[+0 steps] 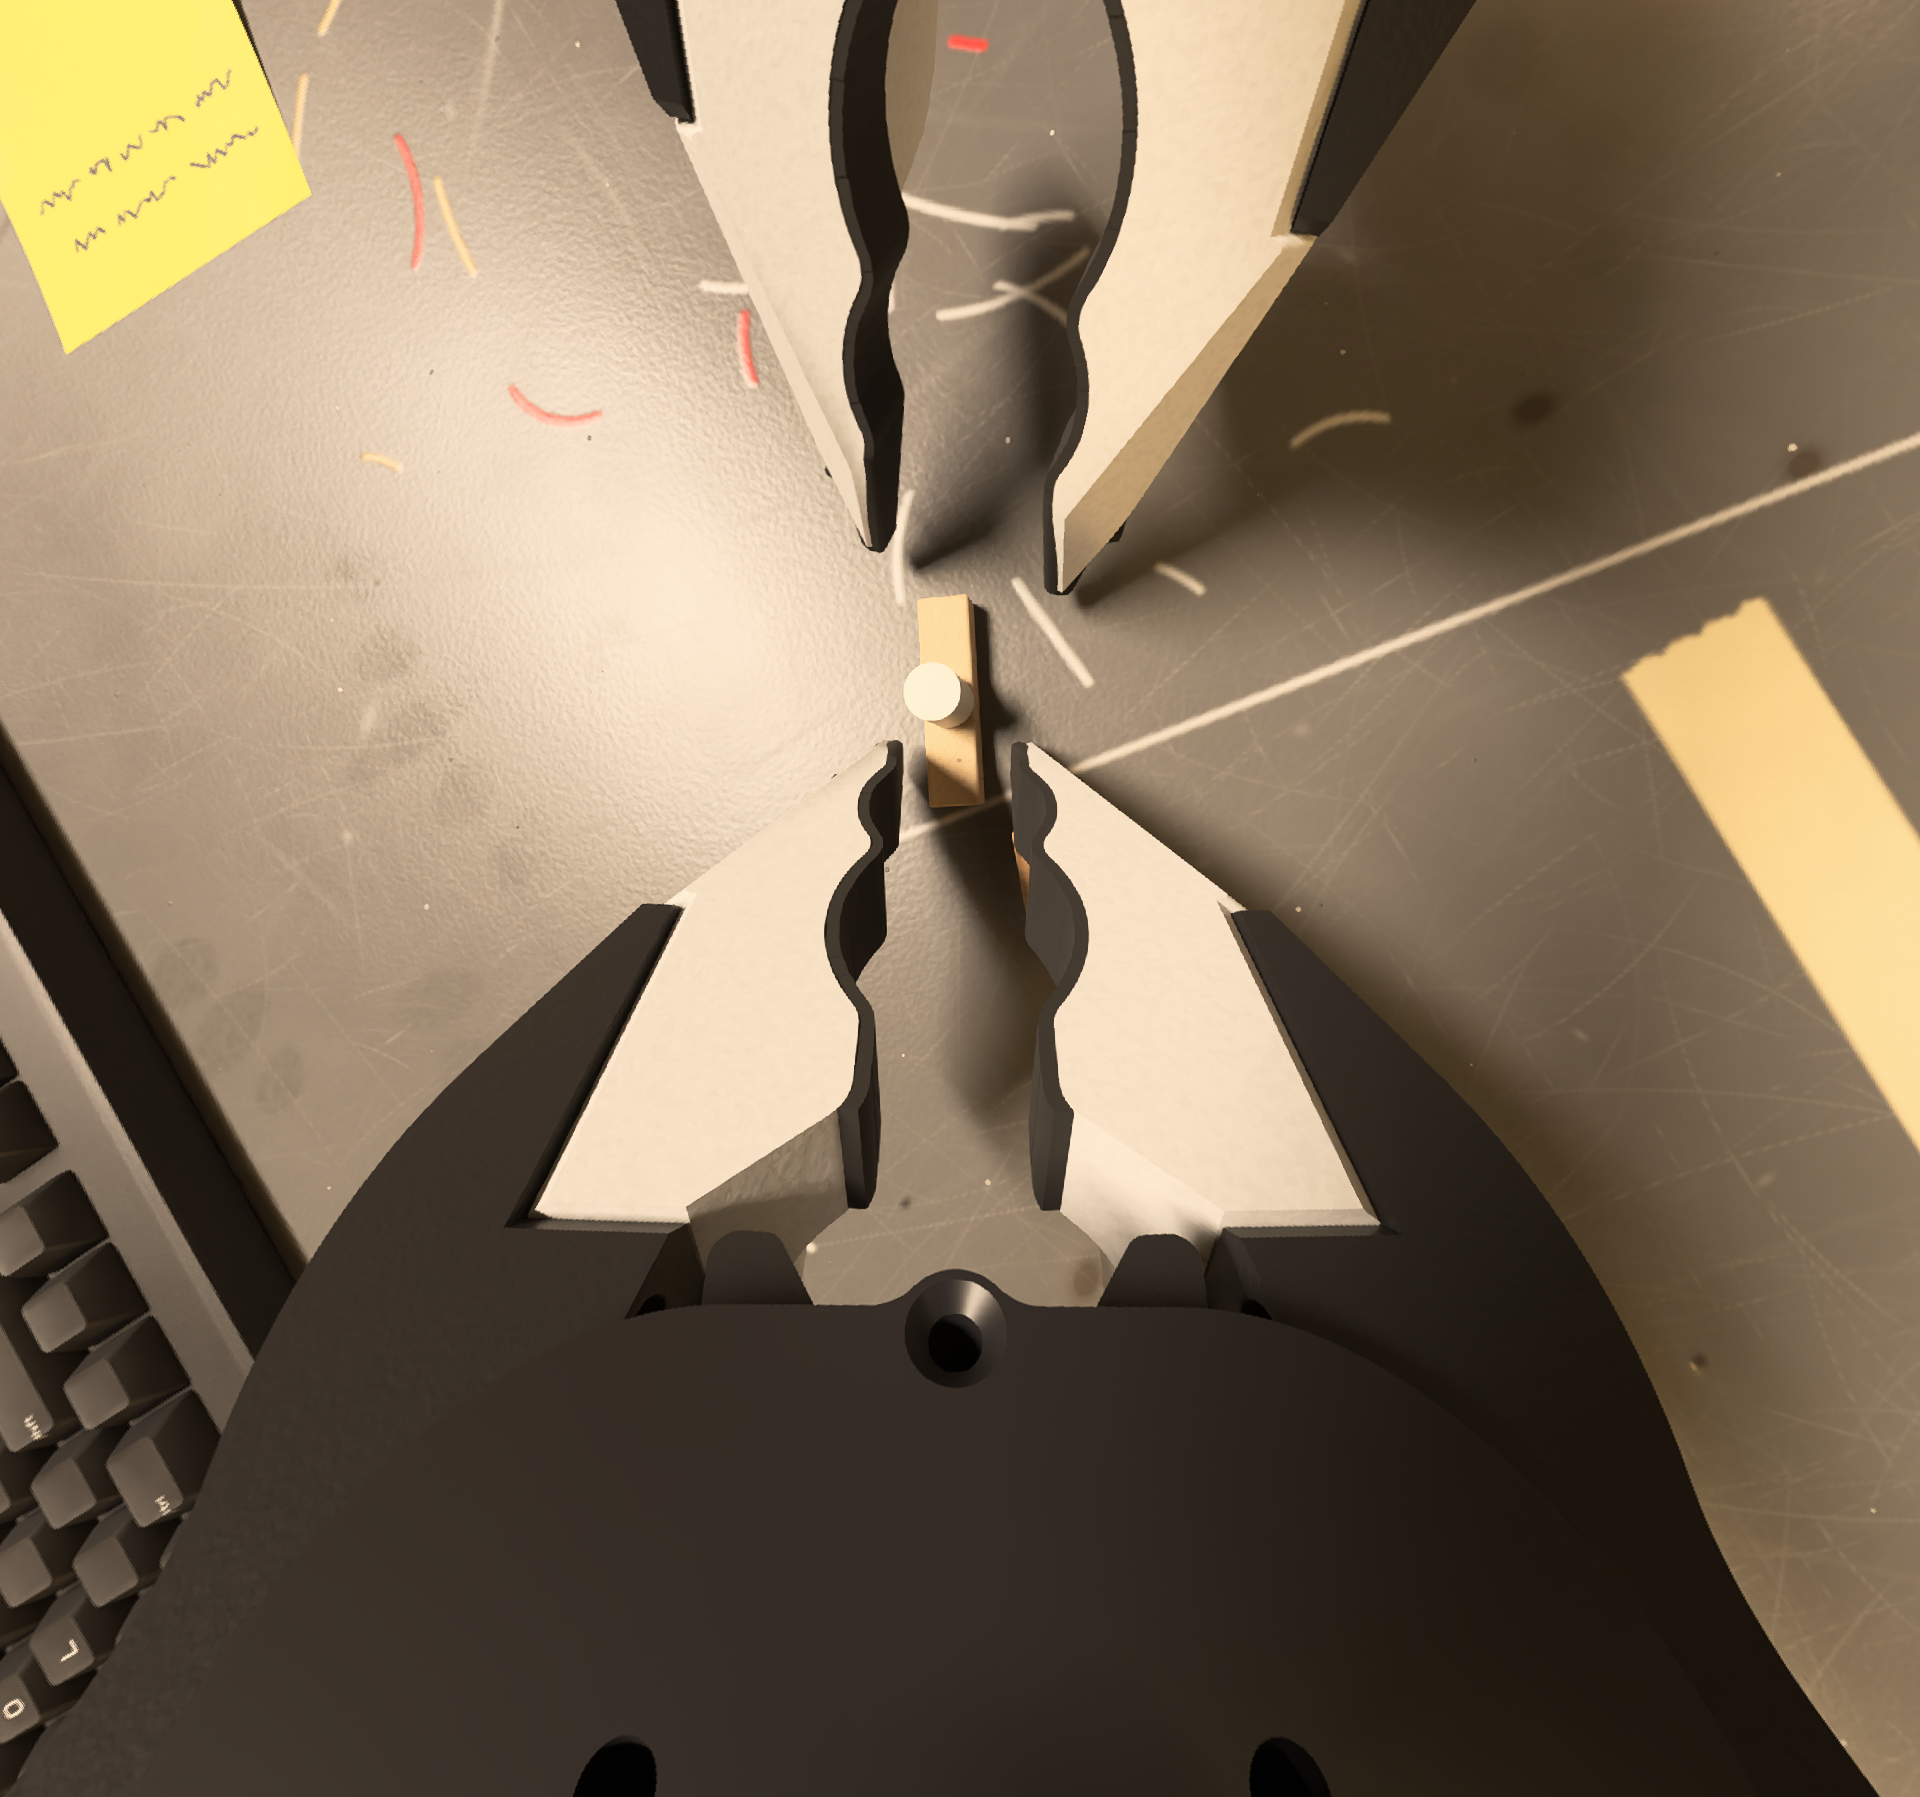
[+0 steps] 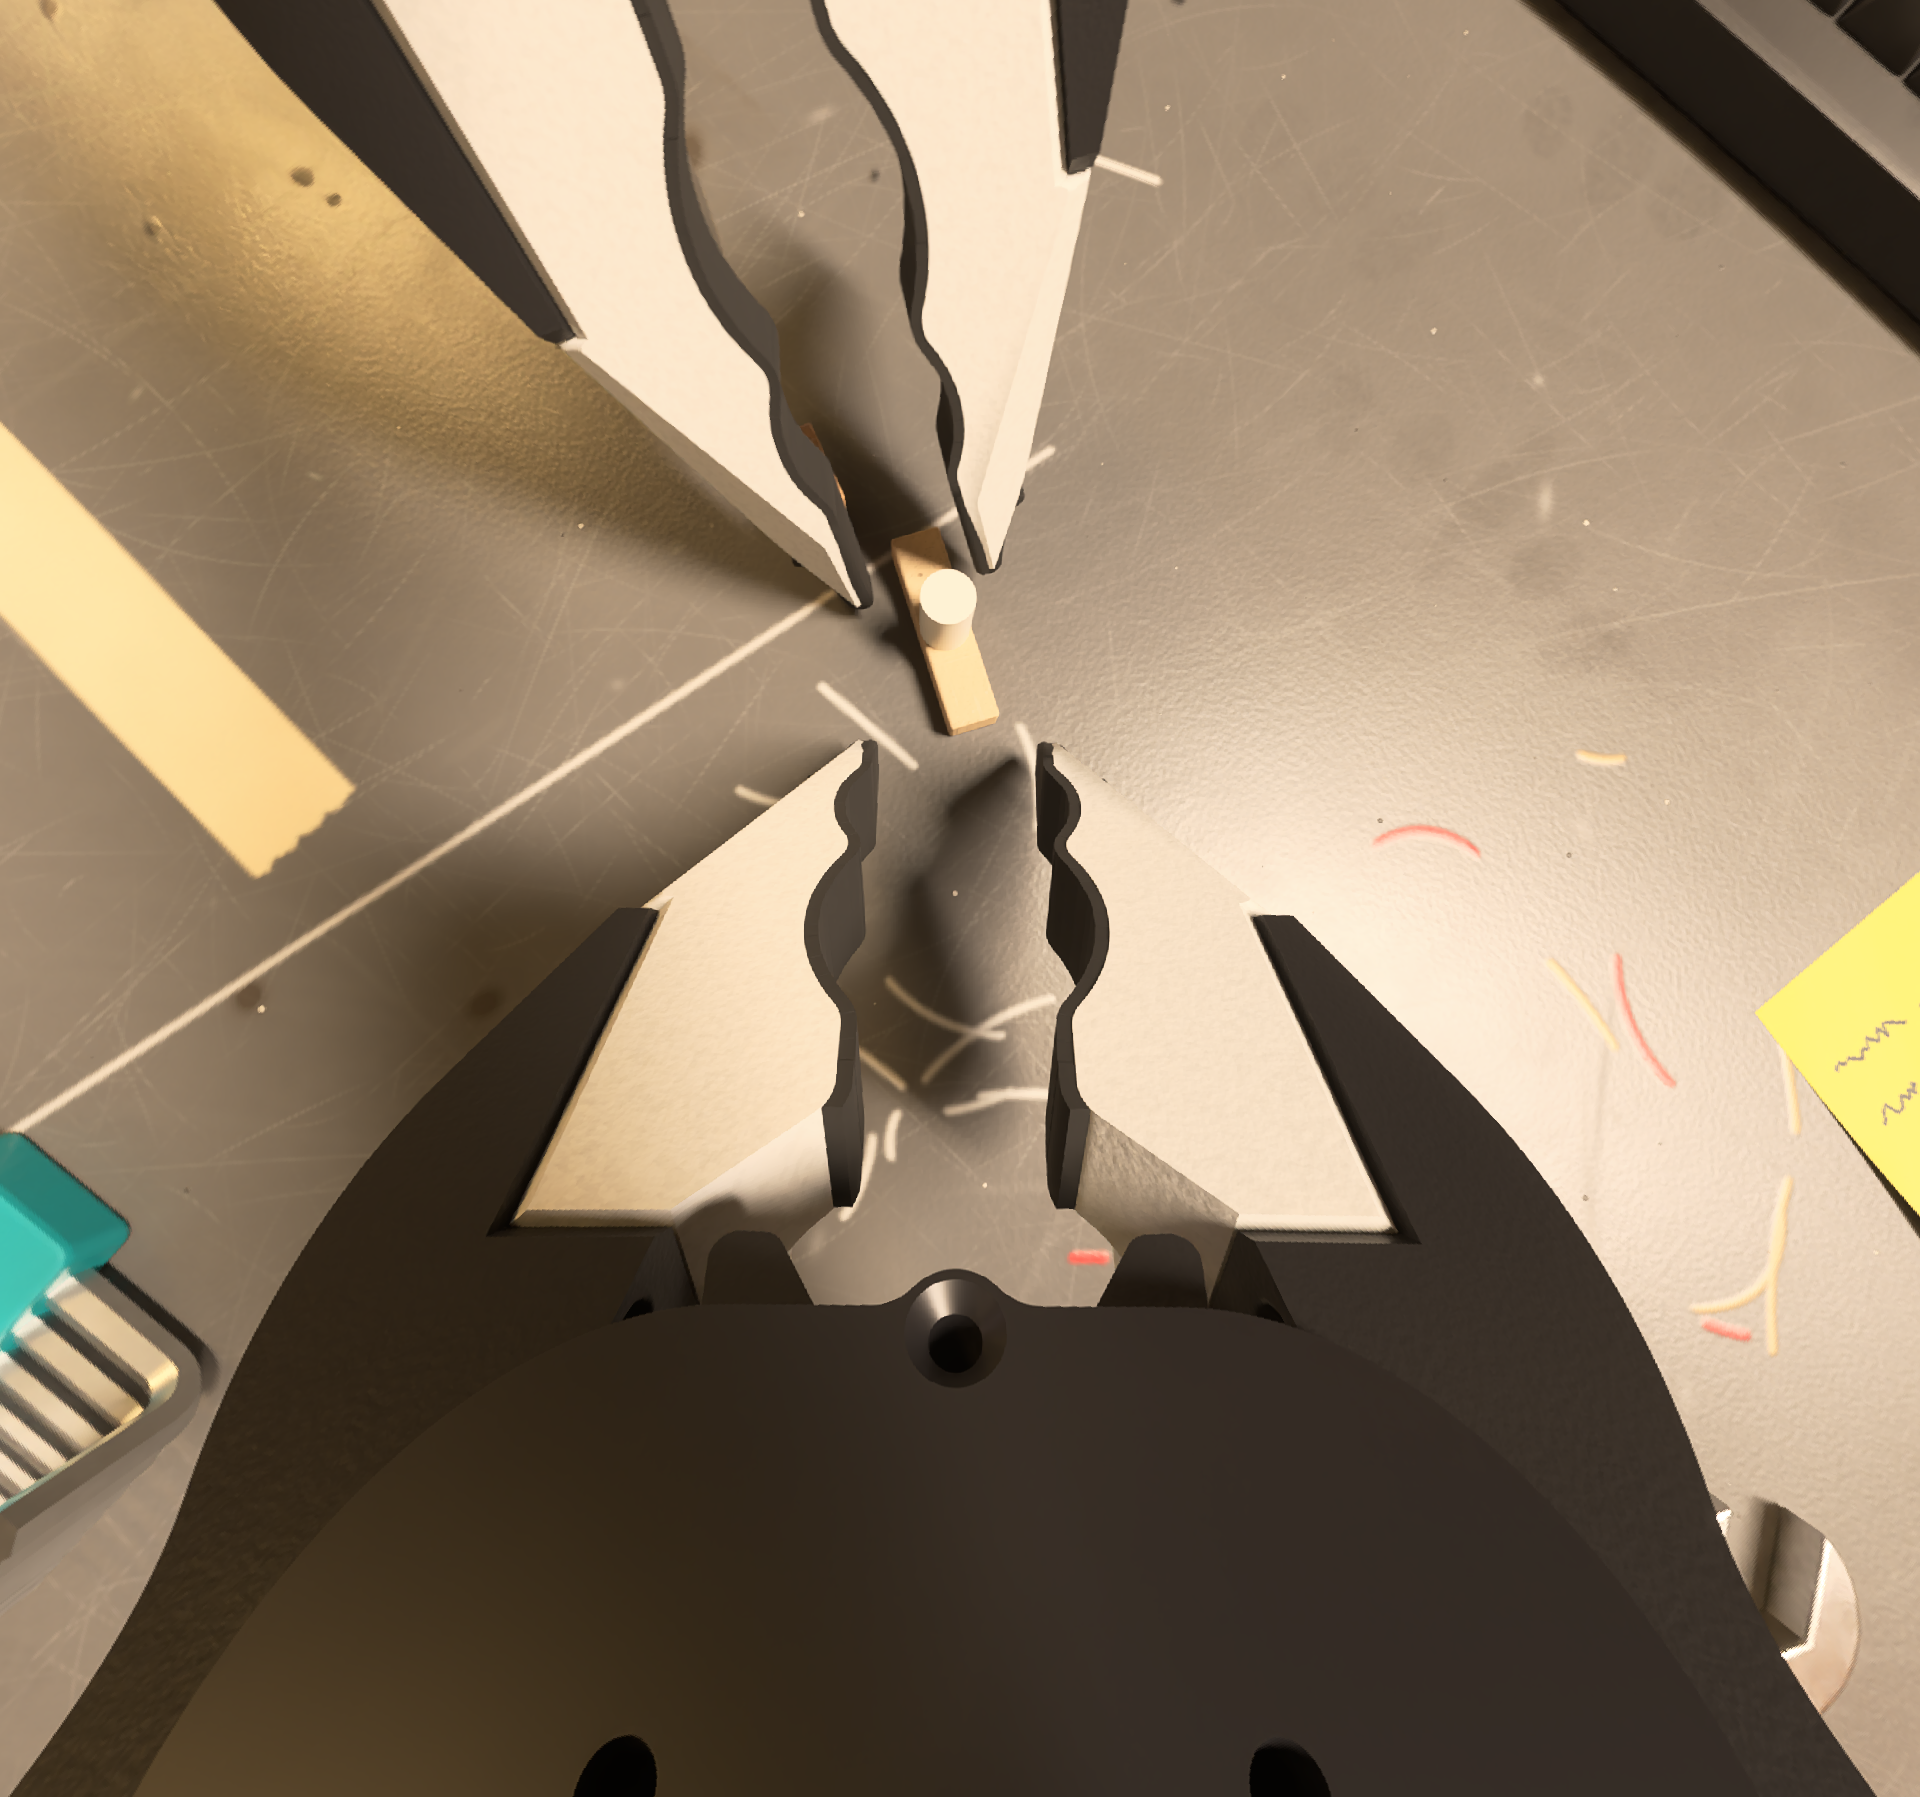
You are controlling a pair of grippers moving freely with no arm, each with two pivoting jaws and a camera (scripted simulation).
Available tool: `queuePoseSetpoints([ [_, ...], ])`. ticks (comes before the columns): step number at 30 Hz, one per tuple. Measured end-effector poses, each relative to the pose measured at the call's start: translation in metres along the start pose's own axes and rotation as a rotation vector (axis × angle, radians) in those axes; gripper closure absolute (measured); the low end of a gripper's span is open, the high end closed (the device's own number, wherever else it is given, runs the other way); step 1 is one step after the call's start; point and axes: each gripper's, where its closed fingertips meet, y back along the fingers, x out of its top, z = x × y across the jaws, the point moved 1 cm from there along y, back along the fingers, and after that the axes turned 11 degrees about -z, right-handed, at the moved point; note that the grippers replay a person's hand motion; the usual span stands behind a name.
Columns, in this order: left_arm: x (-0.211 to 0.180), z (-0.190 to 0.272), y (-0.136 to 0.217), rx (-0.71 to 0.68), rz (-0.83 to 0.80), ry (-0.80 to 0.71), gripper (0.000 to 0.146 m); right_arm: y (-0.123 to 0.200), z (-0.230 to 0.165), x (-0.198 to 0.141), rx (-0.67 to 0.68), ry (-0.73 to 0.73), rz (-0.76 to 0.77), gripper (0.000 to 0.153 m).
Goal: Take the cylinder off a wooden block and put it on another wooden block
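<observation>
A small white cylinder [image 1: 935, 693] stands upright on a thin flat wooden block [image 1: 948, 630] that lies on the scratched grey mat. My left gripper [image 1: 956, 755] is open and empty, its tips at the block's near end. My right gripper [image 1: 968, 563] faces it from the far end, open and empty. In the right wrist view the cylinder [image 2: 948, 599] and block [image 2: 966, 693] lie between my right gripper [image 2: 956, 750] and the left gripper [image 2: 923, 581]. A sliver of a second wooden piece [image 1: 1020, 864] shows beside the left gripper's finger, mostly hidden; it also shows in the right wrist view [image 2: 831, 474].
A yellow sticky note [image 1: 135, 116] and a dark keyboard [image 1: 62, 1332] lie to one side. A strip of tan tape [image 1: 1787, 812] lies on the other. A teal and striped metal object [image 2: 52, 1332] and a metal piece [image 2: 1808, 1622] sit near the right gripper.
</observation>
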Motion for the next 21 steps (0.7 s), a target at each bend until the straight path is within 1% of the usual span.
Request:
queuePoseSetpoints([
  [6, 0.0, 0.0, 0.0, -0.015, 0.002, 0.0, 0.125, 0.002, -0.005, -0.002, 0.02, 0.019, -0.018, 0.125],
  [10, 0.0, 0.001, 0.0, -0.022, 0.002, 0.004, 0.125, 0.003, -0.008, -0.002, 0.063, 0.023, -0.011, 0.12],
  [13, 0.002, 0.0, 0.003, -0.016, 0.011, 0.015, 0.115, 0.009, -0.006, -0.001, 0.067, 0.022, 0.013, 0.119],
  [15, 0.004, -0.002, 0.005, -0.013, 0.021, 0.023, 0.113, 0.011, -0.003, 0.0, 0.062, 0.026, 0.027, 0.122],
  [17, 0.008, -0.003, 0.005, -0.011, 0.029, 0.034, 0.115, 0.01, -0.001, 0.0, 0.049, 0.042, 0.013, 0.125],
  [21, 0.011, -0.006, -0.001, -0.002, 0.016, 0.058, 0.127, 0.003, -0.001, -0.001, 0.042, 0.069, 0.002, 0.134],
])
